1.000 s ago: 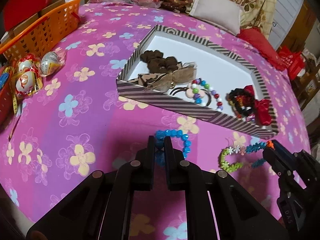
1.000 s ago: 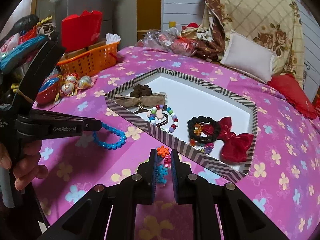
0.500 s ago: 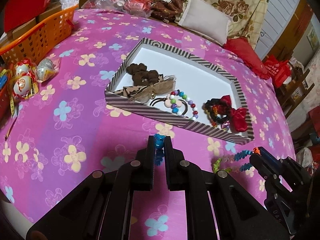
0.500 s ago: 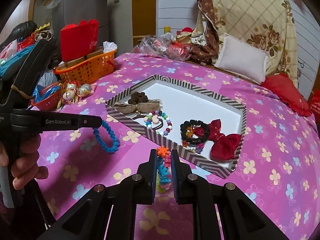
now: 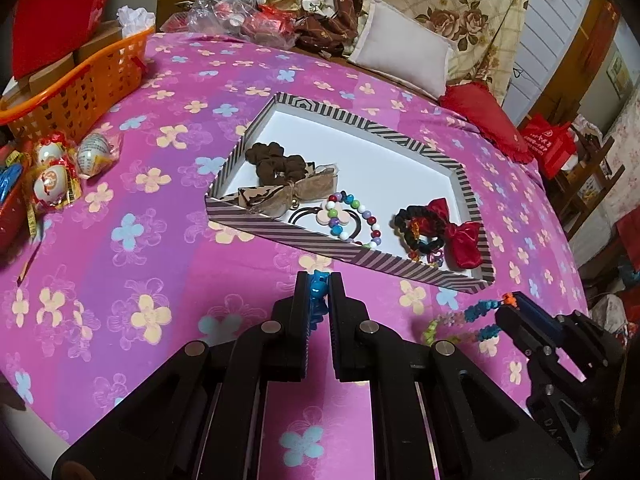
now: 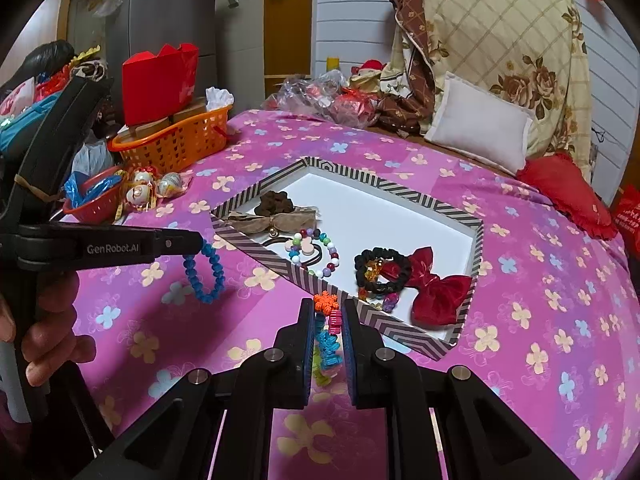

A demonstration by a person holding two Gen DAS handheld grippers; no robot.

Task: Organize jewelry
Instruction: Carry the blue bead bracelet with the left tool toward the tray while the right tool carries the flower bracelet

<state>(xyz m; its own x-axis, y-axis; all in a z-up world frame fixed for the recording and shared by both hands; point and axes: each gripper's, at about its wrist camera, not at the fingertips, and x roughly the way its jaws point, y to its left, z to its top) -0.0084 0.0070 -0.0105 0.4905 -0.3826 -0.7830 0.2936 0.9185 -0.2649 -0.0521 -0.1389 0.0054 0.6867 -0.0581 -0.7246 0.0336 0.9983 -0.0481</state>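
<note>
Now I've got the left gripper [image 5: 319,286] clamped on the blue bracelet [image 6: 204,272] and the right gripper [image 6: 326,322] on the flower bracelet [image 6: 326,340], both held above the bed for dropping into the striped box [image 5: 404,268].

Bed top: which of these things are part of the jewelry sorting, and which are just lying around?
Job:
- striped tray
- blue bracelet, in left tongs
- flower bracelet, in right tongs
- in tray: brown scrunchie, tan bow, bead bracelet, black scrunchie, red bow

Lying about:
- orange basket
- wrapped eggs
- white pillow
- red cushion
</note>
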